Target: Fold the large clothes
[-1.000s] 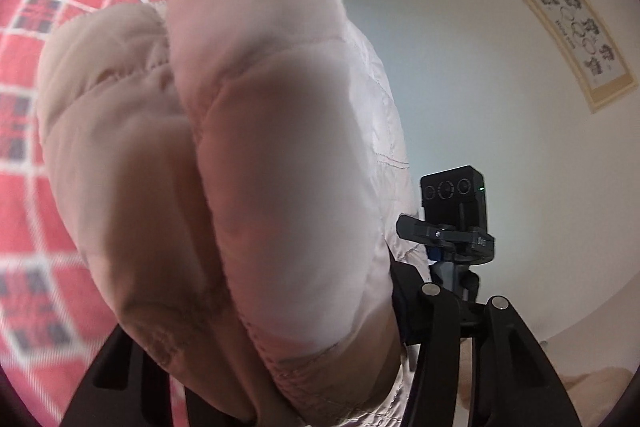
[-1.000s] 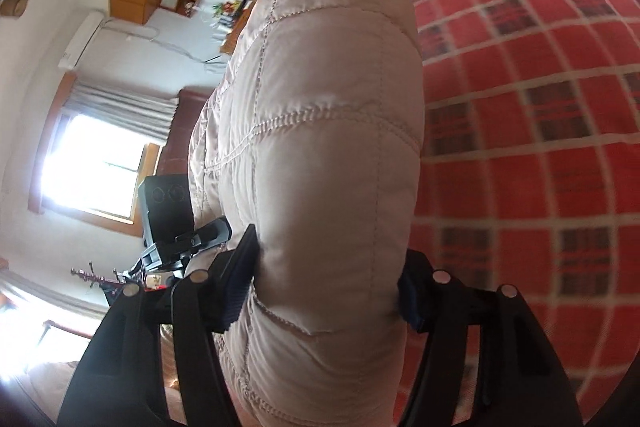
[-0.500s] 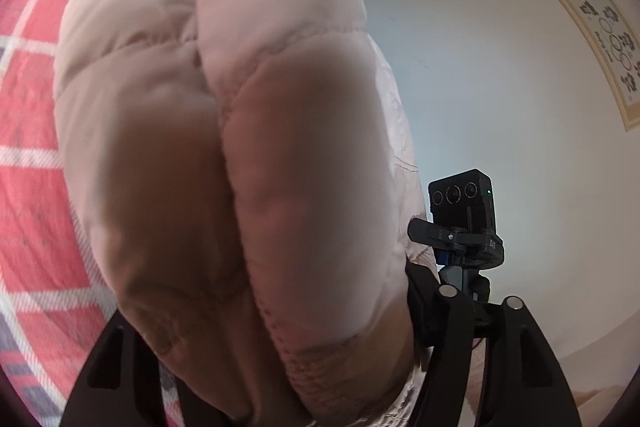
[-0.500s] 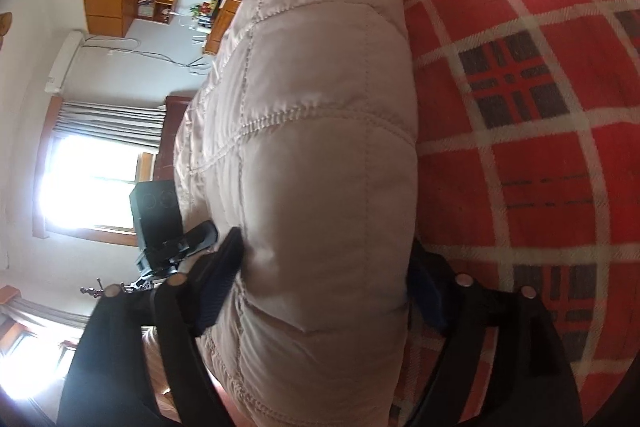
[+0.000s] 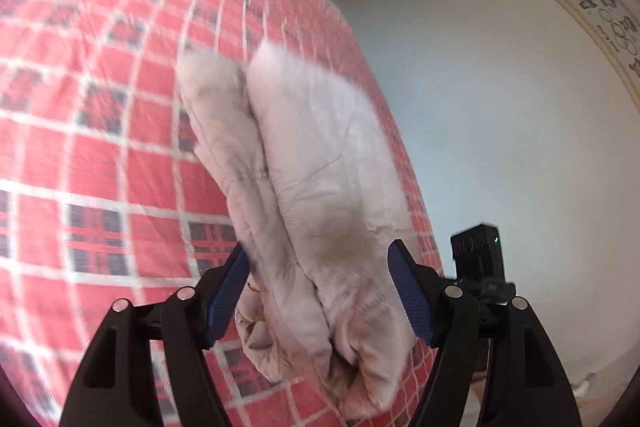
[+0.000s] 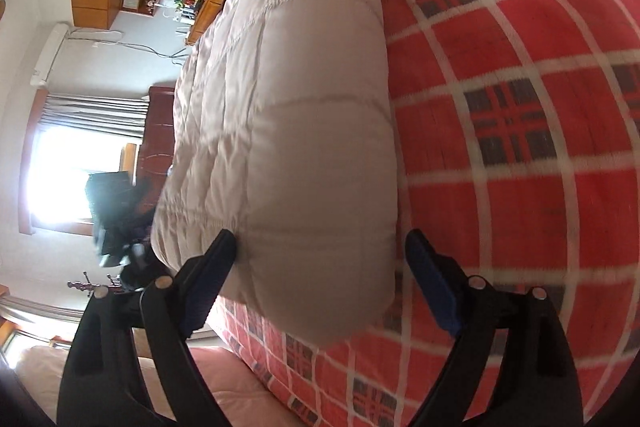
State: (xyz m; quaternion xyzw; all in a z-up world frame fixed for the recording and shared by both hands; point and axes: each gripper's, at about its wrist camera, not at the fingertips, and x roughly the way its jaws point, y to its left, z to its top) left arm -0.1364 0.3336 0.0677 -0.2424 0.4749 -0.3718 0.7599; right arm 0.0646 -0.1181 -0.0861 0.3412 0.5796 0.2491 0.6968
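Spreading its blue-padded jaws apart, the left gripper [image 5: 320,279] straddles the doubled end of a pale quilted jacket [image 5: 312,163] without pinching it, and the right gripper [image 6: 320,267] likewise gapes around the folded edge lying on the red plaid bed [image 6: 520,107].

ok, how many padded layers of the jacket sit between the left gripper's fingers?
2. In the left wrist view the quilted jacket shows two padded folds side by side: one toward the left finger, one toward the right. The left gripper stands open around them. Thinner layers may be hidden.
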